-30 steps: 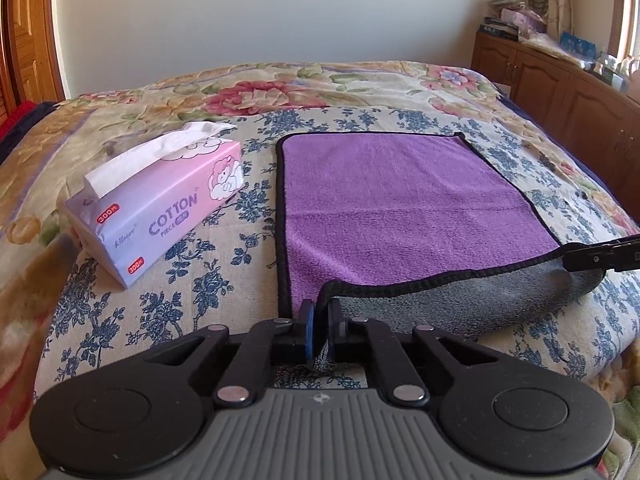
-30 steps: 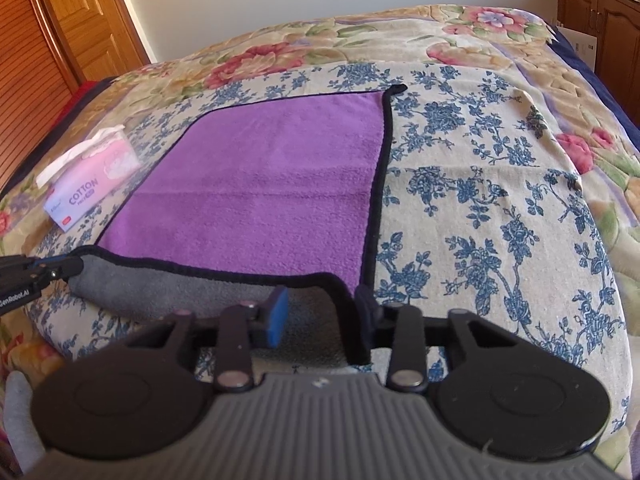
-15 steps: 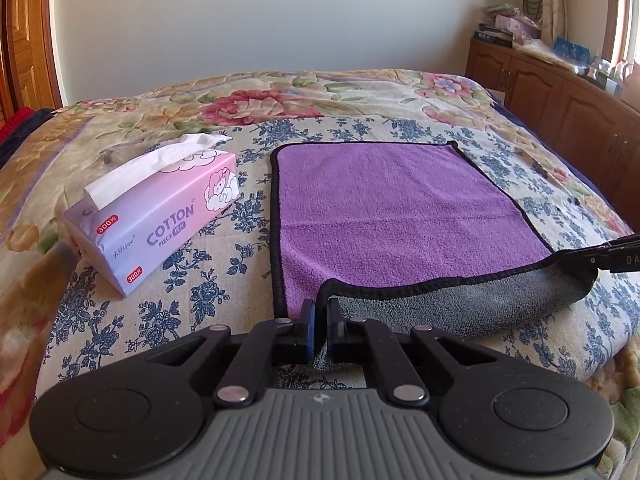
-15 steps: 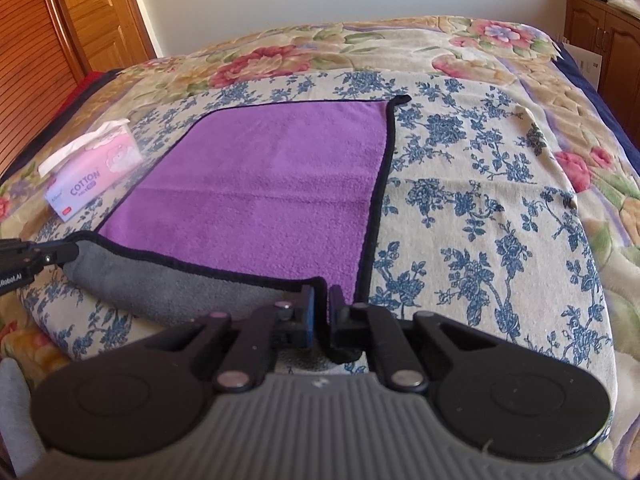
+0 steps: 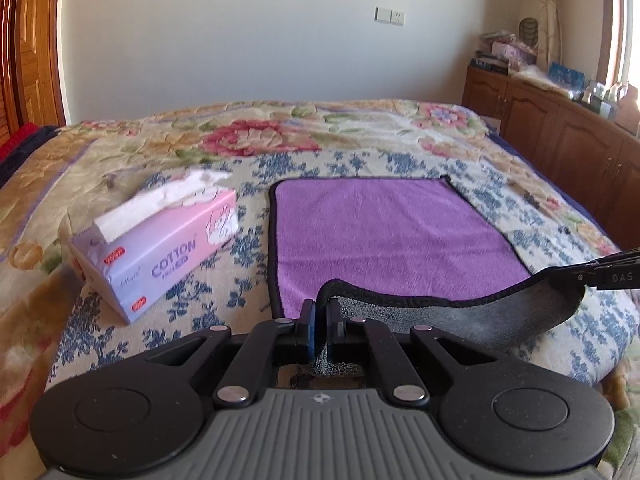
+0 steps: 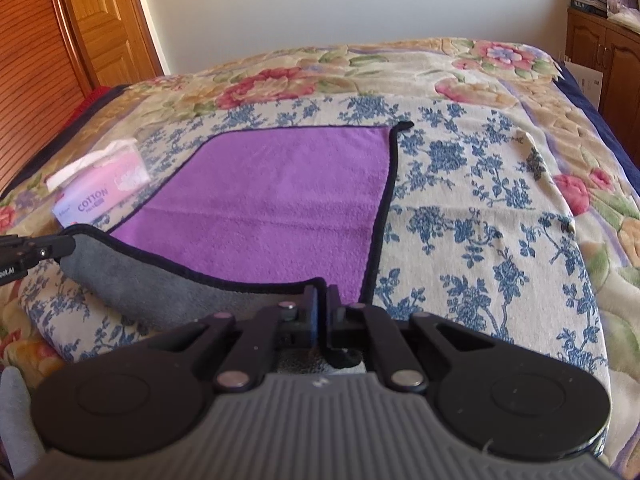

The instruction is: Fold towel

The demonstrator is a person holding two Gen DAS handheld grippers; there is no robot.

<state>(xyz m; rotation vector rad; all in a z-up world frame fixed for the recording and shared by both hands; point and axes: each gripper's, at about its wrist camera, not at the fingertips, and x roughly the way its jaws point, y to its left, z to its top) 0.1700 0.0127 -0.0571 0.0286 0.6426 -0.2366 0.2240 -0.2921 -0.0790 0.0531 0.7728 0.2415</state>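
Observation:
A purple towel (image 5: pixel 384 236) with a black hem and a grey underside lies on the bed; it also shows in the right wrist view (image 6: pixel 276 204). My left gripper (image 5: pixel 321 312) is shut on the towel's near left corner. My right gripper (image 6: pixel 322 300) is shut on the near right corner. Both corners are lifted, so the near edge is raised and the grey underside (image 5: pixel 460 316) faces me. Each gripper's tips show at the side of the other view, the right one (image 5: pixel 592 276) and the left one (image 6: pixel 36 250).
A pink and purple tissue box (image 5: pixel 160 252) lies left of the towel on the floral bedspread (image 5: pixel 256 140). A wooden cabinet (image 5: pixel 560 136) with clutter on top stands along the right. A wooden door (image 6: pixel 96 20) is at the left.
My right gripper closed on the near right corner of the towel. Both grippers have risen and lifted the near edge, so the grey underside shows more.

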